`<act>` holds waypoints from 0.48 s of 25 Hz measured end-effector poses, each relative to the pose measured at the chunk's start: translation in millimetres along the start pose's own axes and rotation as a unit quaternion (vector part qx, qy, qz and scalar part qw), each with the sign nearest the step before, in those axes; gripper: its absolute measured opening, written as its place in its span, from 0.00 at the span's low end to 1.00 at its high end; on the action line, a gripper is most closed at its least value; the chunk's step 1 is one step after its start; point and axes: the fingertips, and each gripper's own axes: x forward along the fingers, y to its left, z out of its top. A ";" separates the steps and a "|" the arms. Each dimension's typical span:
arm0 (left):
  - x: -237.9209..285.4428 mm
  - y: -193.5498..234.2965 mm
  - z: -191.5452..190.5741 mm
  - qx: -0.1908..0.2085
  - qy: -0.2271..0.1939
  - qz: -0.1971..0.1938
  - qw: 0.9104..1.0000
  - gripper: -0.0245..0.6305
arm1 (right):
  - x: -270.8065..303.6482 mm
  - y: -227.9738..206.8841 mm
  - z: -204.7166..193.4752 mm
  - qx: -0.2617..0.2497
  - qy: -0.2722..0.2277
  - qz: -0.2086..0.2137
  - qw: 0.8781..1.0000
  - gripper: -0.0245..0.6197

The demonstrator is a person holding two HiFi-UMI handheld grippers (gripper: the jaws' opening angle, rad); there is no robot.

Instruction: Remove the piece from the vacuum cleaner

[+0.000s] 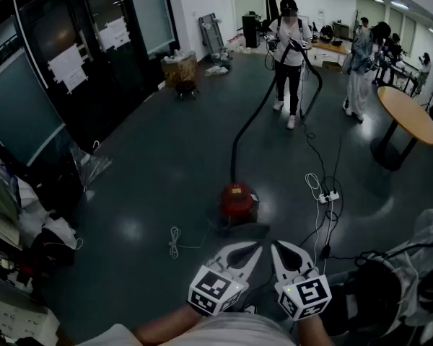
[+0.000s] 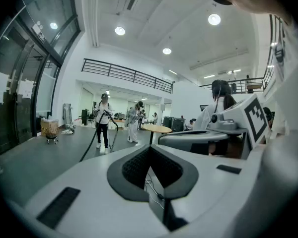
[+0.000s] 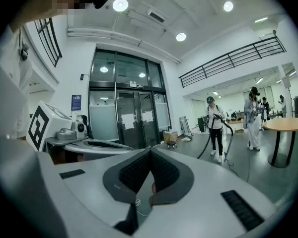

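Down at the bottom edge, the left gripper (image 1: 255, 247) and right gripper (image 1: 277, 246) sit side by side, each with its jaws pressed together at the tips and nothing caught between them. Just ahead on the dark floor, clear of both, sits the red vacuum cleaner (image 1: 238, 200). Its black hose (image 1: 247, 125) runs off across the room to a standing person (image 1: 289, 45) who holds the far end. A white power strip (image 1: 327, 196) lies to the vacuum's right.

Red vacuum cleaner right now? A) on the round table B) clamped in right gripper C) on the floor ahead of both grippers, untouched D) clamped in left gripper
C: the vacuum cleaner stands on the floor beyond the left gripper and right gripper, apart from both.
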 end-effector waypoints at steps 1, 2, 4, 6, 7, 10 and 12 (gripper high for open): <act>1.0 0.0 0.2 0.000 -0.001 0.000 1.000 0.05 | -0.1 -1.2 -0.8 0.001 0.000 -0.002 1.000 0.06; 2.1 -0.1 0.3 0.000 -0.001 0.000 1.000 0.05 | -0.2 -2.3 -1.6 0.002 0.000 -0.003 1.000 0.06; 4.2 -0.1 -0.1 -0.001 -0.002 0.001 1.000 0.05 | 0.1 -3.8 -2.8 0.002 0.000 -0.001 1.000 0.06; 6.5 -0.5 -1.0 -0.002 -0.003 0.001 1.000 0.05 | 0.4 -5.1 -3.7 0.000 0.001 0.001 1.000 0.06; 7.5 -0.9 -1.3 -0.002 -0.003 0.001 1.000 0.05 | 0.4 -5.6 -3.8 0.000 0.001 0.001 1.000 0.06; 6.3 -2.0 -2.4 -0.003 -0.002 0.001 1.000 0.05 | 0.0 -3.8 -3.9 -0.001 0.001 0.003 1.000 0.06; 2.3 -2.3 -3.4 -0.004 -0.002 0.000 1.000 0.05 | -0.4 0.4 -4.4 -0.003 0.002 0.004 1.000 0.06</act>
